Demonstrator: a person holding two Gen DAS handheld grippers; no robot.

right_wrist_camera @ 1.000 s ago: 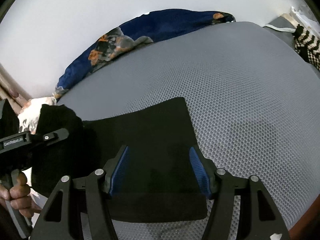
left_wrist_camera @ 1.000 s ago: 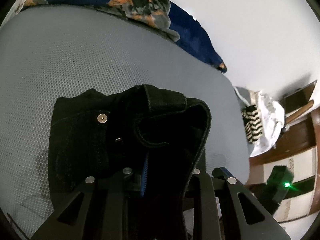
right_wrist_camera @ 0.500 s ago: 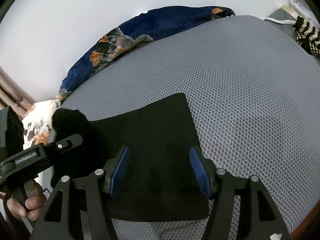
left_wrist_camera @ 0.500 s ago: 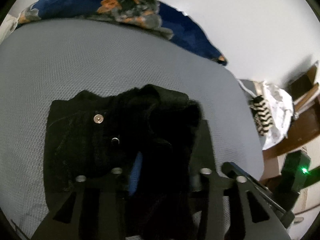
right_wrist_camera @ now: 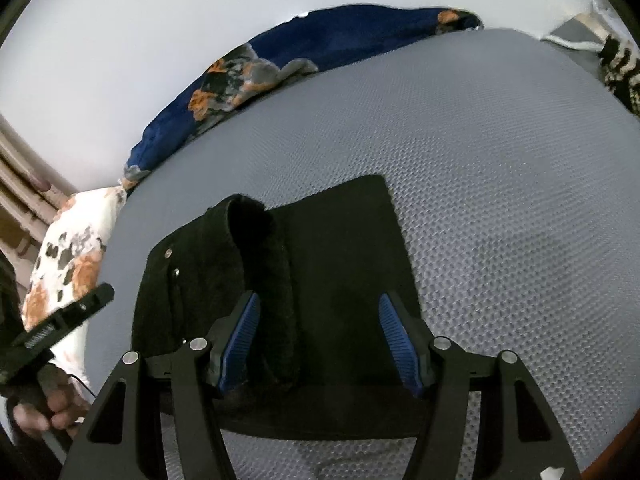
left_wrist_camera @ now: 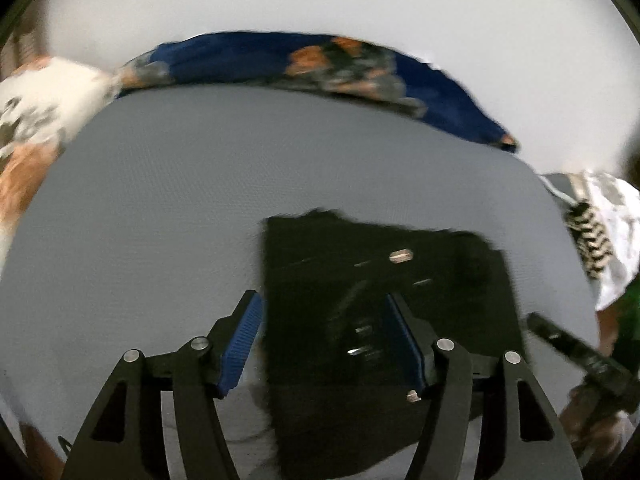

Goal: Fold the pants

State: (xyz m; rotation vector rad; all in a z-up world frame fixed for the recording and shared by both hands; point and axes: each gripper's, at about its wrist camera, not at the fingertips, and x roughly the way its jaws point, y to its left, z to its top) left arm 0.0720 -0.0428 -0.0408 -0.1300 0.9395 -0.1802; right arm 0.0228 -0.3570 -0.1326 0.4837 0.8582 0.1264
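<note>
The black pants [right_wrist_camera: 332, 256] lie folded in a flat bundle on the grey mesh mattress [right_wrist_camera: 500, 184], waist part on top with a metal button [left_wrist_camera: 400, 256] showing. My left gripper [left_wrist_camera: 320, 300] hovers over the bundle's left edge. Its jaws are opening and nothing is pinched between the blue pads [left_wrist_camera: 242, 344]. From the right wrist view the left gripper [right_wrist_camera: 68, 320] sits at the far left, held by a hand [right_wrist_camera: 44, 400]. My right gripper [right_wrist_camera: 318, 298] stands open above the near part of the pants, its pads not pressing on the cloth.
A blue blanket with orange and grey print [right_wrist_camera: 304, 52] lies along the mattress's far edge by the white wall. A white floral pillow [right_wrist_camera: 68, 256] is at the left end. A black-and-white striped cloth [left_wrist_camera: 592, 240] and white fabric lie at the right end.
The left gripper has let go of the pants' waist, opened its jaws and drawn back to the left. The waist now lies flat on the bundle. The right gripper has kept still.
</note>
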